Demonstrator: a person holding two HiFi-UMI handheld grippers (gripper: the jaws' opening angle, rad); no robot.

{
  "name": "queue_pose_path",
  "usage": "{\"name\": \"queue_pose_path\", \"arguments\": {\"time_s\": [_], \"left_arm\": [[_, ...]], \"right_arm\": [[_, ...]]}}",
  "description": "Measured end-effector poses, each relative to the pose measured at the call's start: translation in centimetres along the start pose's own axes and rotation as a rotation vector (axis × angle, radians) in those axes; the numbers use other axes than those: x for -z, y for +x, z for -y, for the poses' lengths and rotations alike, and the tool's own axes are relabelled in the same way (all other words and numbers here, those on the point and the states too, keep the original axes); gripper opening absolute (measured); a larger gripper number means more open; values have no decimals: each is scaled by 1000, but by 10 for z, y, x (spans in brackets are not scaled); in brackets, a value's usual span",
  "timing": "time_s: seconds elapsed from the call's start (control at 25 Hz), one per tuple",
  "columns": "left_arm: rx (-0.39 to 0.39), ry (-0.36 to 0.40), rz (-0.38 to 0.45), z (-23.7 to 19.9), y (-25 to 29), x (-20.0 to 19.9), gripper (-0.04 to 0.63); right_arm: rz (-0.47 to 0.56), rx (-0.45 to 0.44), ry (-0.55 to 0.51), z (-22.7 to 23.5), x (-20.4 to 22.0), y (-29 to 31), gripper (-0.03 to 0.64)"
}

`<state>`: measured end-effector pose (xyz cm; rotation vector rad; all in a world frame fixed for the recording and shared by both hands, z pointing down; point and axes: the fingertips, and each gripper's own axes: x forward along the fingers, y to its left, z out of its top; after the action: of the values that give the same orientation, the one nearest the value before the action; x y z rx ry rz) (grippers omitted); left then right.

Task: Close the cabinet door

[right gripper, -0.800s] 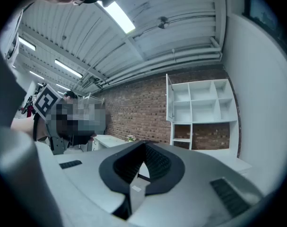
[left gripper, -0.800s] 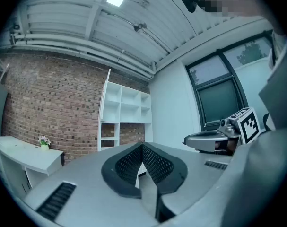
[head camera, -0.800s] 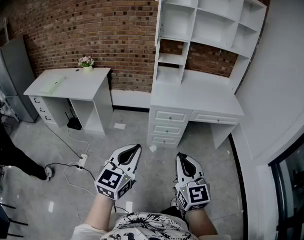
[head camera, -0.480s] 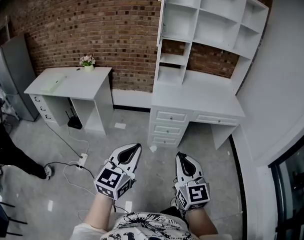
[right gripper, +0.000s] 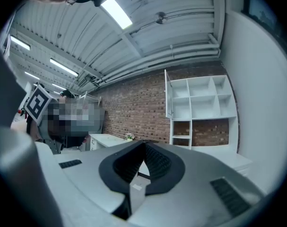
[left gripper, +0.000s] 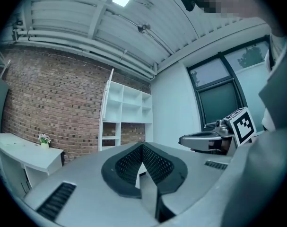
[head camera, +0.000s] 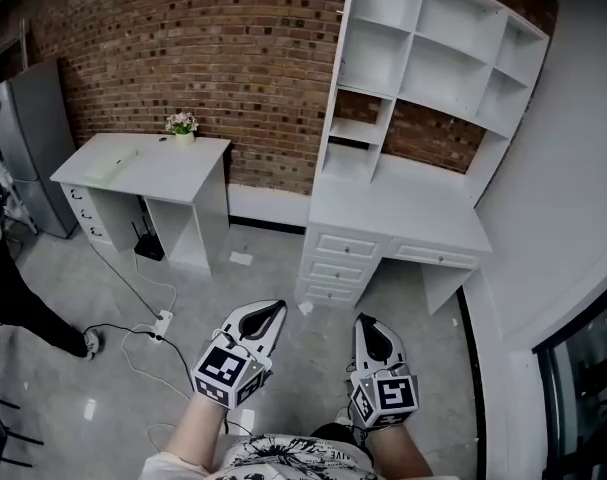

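here, rough brick wall (head camera: 203, 58), boxy white cabinet (head camera: 438, 68)

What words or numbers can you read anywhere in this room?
None: no word, number, brand or sign can be read in any view.
Left marker cube on the left gripper: a black-and-white square pattern, not letters.
Right marker cube on the right gripper: a black-and-white square pattern too, not letters.
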<state>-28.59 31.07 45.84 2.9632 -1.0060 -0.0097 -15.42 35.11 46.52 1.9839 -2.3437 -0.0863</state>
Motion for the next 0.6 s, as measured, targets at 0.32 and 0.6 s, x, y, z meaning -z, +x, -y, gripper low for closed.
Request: {"name": "queue_pose_path", "arguments": {"time_s": [0.32,0.6], "left_arm": [[-20,-38,-27,-28,14,25,9],[-82,-30,-63,-72,67,28,9]], "right_arm": [[-22,3,0,12,13,37,3],[-70,-9,13,55,32,114,3]]}}
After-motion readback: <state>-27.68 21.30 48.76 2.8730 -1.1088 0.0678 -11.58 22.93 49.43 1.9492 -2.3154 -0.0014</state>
